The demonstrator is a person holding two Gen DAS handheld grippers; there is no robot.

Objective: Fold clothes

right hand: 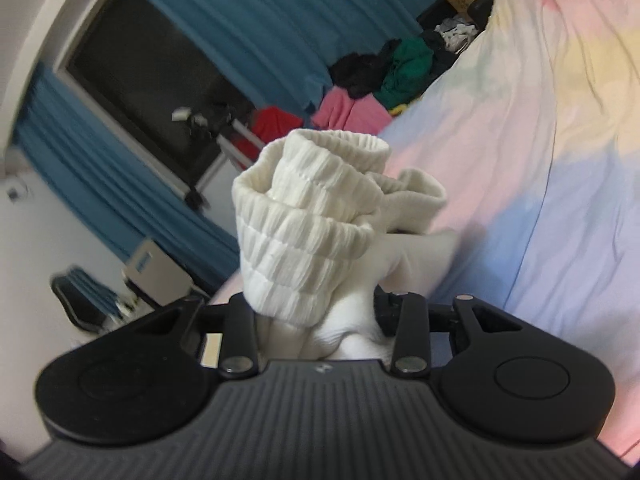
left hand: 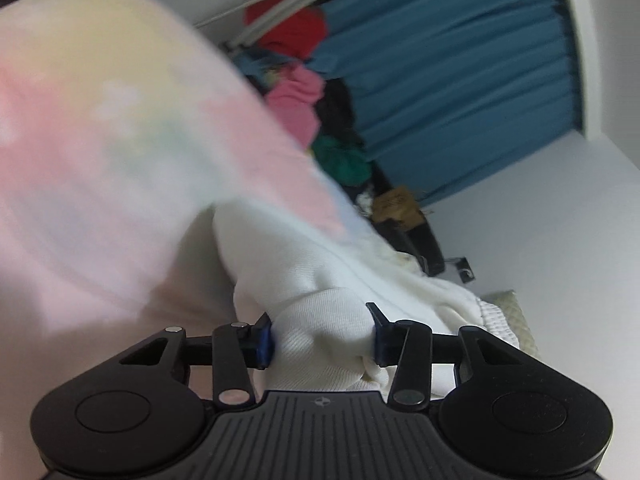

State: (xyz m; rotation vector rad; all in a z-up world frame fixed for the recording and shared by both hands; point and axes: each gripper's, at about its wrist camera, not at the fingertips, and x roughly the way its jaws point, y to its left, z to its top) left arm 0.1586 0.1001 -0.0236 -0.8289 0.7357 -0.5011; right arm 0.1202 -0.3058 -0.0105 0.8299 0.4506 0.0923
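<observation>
A white garment [left hand: 320, 276] with a ribbed cuff hangs between both grippers above a bed. My left gripper [left hand: 322, 340] is shut on a bunched part of its smooth white fabric. My right gripper [right hand: 316, 320] is shut on the same white garment [right hand: 304, 216] near its ribbed elastic cuff, which folds up over the fingers and hides the fingertips. Both views are tilted and blurred.
A pastel tie-dye bed sheet [right hand: 540, 160] lies under the garment and fills the left of the left wrist view [left hand: 100, 140]. A pile of red, pink, black and green clothes [right hand: 360, 92] sits at the bed's far end. Blue curtains [left hand: 460, 80] and a dark window [right hand: 152, 72] stand behind.
</observation>
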